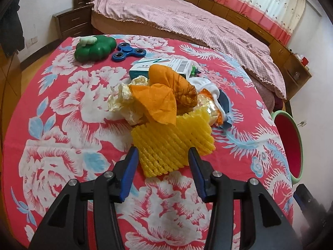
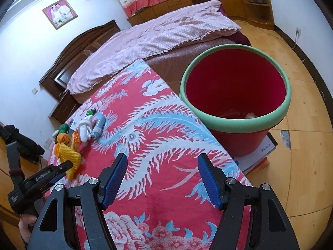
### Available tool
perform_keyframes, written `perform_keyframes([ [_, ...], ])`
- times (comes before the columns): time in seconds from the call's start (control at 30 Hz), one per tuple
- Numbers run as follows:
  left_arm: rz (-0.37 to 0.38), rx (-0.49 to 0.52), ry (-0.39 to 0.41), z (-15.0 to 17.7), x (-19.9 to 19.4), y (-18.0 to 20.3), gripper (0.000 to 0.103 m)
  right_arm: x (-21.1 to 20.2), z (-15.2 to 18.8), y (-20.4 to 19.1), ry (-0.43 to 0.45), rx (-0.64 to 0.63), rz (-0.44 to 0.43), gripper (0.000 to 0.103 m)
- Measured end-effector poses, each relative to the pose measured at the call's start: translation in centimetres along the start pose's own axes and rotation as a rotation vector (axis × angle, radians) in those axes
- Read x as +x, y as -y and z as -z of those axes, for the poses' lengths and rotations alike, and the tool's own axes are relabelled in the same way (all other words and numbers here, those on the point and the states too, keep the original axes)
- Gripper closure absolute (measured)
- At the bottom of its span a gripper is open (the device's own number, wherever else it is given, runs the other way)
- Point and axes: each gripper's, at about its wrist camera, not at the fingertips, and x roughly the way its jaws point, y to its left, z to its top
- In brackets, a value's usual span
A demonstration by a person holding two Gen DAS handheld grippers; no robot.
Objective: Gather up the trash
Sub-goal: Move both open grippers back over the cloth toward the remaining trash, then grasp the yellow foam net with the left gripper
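yellow foam fruit-net sleeve (image 1: pixel 172 143) | front of trash pile on floral cloth, its near end between parted jaws of left gripper (image 1: pixel 163 153), ungripped | right gripper (image 2: pixel 162 162) empty, agape | advise: push deeper, clamp mid-net, carry to red bucket (image 2: pixel 233 123)

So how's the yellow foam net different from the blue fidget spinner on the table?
The yellow foam net is soft, ribbed mesh; the blue fidget spinner is hard and three-lobed. The net lies nearest the left gripper, against the trash pile; the spinner lies at the far side beside a green toy. Both rest on the floral cloth.
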Motion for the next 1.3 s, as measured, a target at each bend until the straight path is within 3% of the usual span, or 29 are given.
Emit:
perform_keyframes([
  [0.37, 0.007, -0.011, -0.001, 0.1, 1.0, -0.4, 0.053, 0.5, 0.2, -0.1, -0.012, -0.003, 0.000, 0.032],
  [0.8, 0.053, 0.012, 0.019, 0.8, -0.2, -0.7, 0.085, 0.8, 0.5, -0.7, -0.027, -0.016, -0.013, 0.032],
  [1.07, 0.083, 0.013, 0.042, 1.6, -2.5, -1.9, 0.086, 0.9, 0.9, -1.9, -0.040, -0.042, -0.025, 0.032],
  [1.3, 0.060, -0.021, 0.086, 1.8, -4.8, -4.2, 0.086, 1.1, 1.3, -4.2, -0.052, -0.105, -0.045, 0.032],
])
